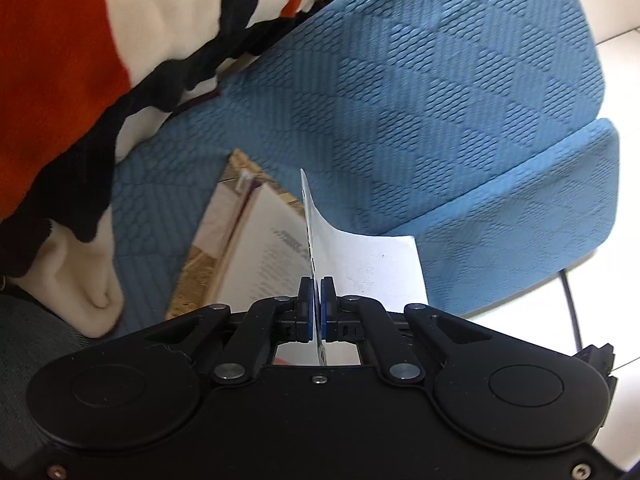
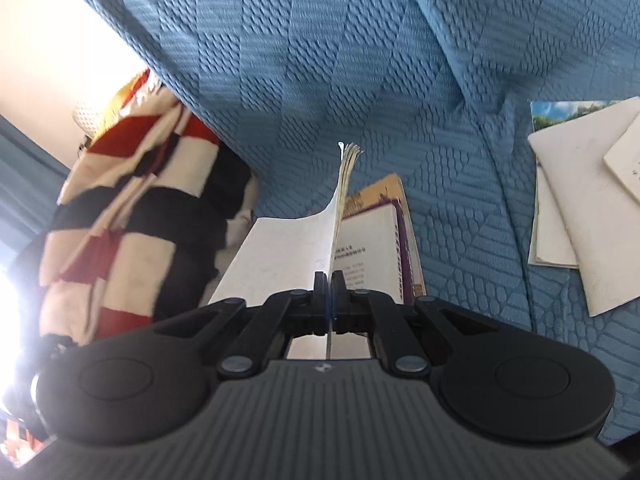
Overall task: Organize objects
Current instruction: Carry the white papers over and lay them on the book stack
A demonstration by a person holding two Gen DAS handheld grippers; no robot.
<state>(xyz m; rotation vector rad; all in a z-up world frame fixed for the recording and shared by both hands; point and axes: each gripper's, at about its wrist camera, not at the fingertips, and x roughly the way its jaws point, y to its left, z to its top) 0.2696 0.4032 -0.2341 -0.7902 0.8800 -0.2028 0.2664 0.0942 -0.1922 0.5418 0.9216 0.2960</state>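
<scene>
Both grippers are pinching parts of the same open book (image 1: 256, 248), which lies on a blue quilted sofa (image 1: 400, 100). Left gripper (image 1: 317, 300): jaws pressed together on the book's white cover (image 1: 372, 264), whose pinched edge stands upright while the rest curves down flat to the right. Right gripper (image 2: 330, 292): jaws pressed together on a thin bunch of pages (image 2: 344, 184) standing on edge, their fanned tips at the far end, w/ a white sheet curving down to the left. Printed page visible in both views, text too blurred to read. Under the book, a 2nd book w/ a tan patterned cover (image 2: 380, 192) sticks out at the far side. Striped blanket (image 1: 80, 80), red/cream/black, is heaped on the sofa left of the book, close by. In the right wrist view, a few white booklets (image 2: 592, 216) lie on the seat well to the right, one w/ a sky photo at its far corner.
</scene>
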